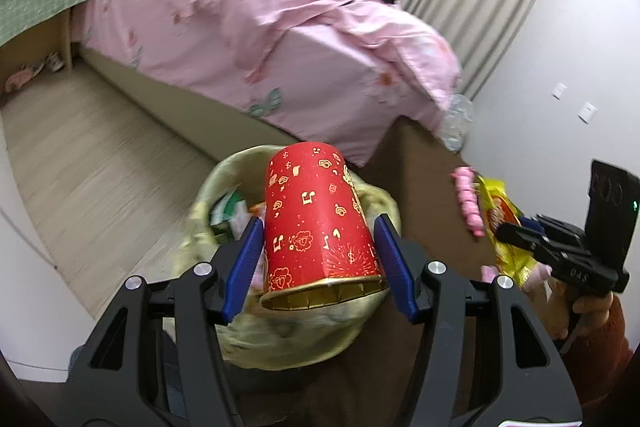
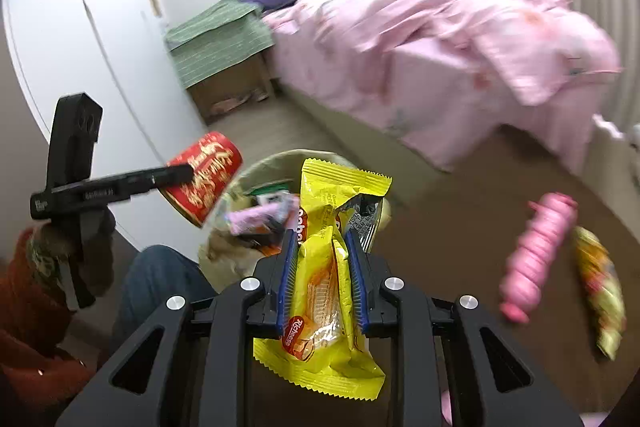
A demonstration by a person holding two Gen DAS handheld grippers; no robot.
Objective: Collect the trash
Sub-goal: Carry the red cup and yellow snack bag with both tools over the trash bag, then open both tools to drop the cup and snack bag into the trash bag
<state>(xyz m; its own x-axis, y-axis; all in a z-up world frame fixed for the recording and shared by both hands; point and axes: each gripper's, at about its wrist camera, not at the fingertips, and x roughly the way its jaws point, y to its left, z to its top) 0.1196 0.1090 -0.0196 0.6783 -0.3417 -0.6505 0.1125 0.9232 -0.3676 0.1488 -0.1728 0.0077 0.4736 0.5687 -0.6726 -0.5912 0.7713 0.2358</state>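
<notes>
left gripper (image 1: 320,255) grips red cup (image 1: 316,223) (rim toward camera) | right gripper (image 2: 322,279) pinches yellow wrapper (image 2: 320,291)

- A red paper cup (image 1: 318,223) printed with gold symbols and rimmed in gold lay tipped with its open mouth toward the left wrist camera, pinched at its sides above the bin.
- A yellow wafer wrapper (image 2: 324,267), crumpled and torn open at its far end, with a picture of wafers on its face, stood lengthwise in a grip above the bin.
- The bin (image 1: 304,331), lined with a pale yellow-green bag, stood on the brown floor near the bed and already held a purple packet (image 2: 256,217) and other wrappers.
- A pink spiral-shaped piece (image 2: 536,259) lay on the floor, with a yellow-green snack packet (image 2: 600,287) just beside it.
</notes>
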